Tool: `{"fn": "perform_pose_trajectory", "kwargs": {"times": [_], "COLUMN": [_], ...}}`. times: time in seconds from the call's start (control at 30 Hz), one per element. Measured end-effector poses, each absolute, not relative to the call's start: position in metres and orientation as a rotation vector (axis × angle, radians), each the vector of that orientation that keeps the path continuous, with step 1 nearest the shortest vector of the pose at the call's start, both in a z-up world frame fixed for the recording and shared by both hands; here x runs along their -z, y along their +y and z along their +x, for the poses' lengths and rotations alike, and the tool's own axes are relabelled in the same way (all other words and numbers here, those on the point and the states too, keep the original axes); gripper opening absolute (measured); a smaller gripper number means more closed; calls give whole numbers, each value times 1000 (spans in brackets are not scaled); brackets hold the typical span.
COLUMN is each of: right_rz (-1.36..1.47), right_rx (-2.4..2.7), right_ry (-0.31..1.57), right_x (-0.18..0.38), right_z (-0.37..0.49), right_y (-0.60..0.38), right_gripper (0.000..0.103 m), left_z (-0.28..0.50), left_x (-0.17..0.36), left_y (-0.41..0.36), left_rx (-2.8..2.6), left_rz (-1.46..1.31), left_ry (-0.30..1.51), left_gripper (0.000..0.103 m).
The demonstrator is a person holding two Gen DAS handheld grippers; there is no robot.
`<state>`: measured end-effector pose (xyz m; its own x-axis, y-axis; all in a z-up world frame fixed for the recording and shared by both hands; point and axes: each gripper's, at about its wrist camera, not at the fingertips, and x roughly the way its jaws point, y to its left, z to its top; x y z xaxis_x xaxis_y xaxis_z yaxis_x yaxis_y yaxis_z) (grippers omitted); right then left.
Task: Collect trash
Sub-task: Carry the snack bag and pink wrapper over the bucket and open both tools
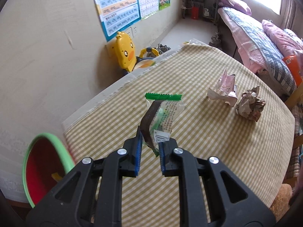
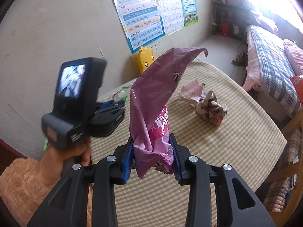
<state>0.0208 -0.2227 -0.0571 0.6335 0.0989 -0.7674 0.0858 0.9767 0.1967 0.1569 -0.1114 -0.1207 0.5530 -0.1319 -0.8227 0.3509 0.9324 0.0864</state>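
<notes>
Left wrist view: at lower left, beside the table's edge, sits a bin (image 1: 40, 172) with a green rim and red inside. At centre, the left claw (image 1: 149, 151) is pinched nearly closed on the lower end of a clear wrapper (image 1: 162, 117) with a green serrated strip on top. The wrapper is lifted off the checked table (image 1: 208, 141); its long axis runs from the claw up and slightly right. At right, a crumpled pink carton (image 1: 224, 89) and a brown paper ball (image 1: 250, 104) lie on the table, just beside each other.

Right wrist view: at left, a hand (image 2: 79, 151) grips the other tool. At centre, the right claw (image 2: 153, 157) is narrowed onto the bunched bottom of a purple bag (image 2: 157, 94), which stands up from the claw and leans right at its tip.

Judged step: carrying both pieces to the bin. Keep both claws tight, bring each directly over the bin's mouth, and let go low so the light plastic does not drift.
</notes>
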Motion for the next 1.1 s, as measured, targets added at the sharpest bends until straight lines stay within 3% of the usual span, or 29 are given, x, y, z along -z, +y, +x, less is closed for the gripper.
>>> {"fn": "perform_pose_trajectory", "kwargs": {"times": [0.6,1.1], "right_rz": [135,38], "right_rx": [1,-59], "right_ry": [798,783], "right_x": [35,31], "right_z": [-1,-10], "right_y": [-164,-104], "right_gripper": [37,38], "left_z": [71,50], "left_x": [45,30], "left_y": [-32,44], "left_rx": [245,152], "left_rz": [200,97], "left_ry": [773,746], "left_gripper": [15,15]}}
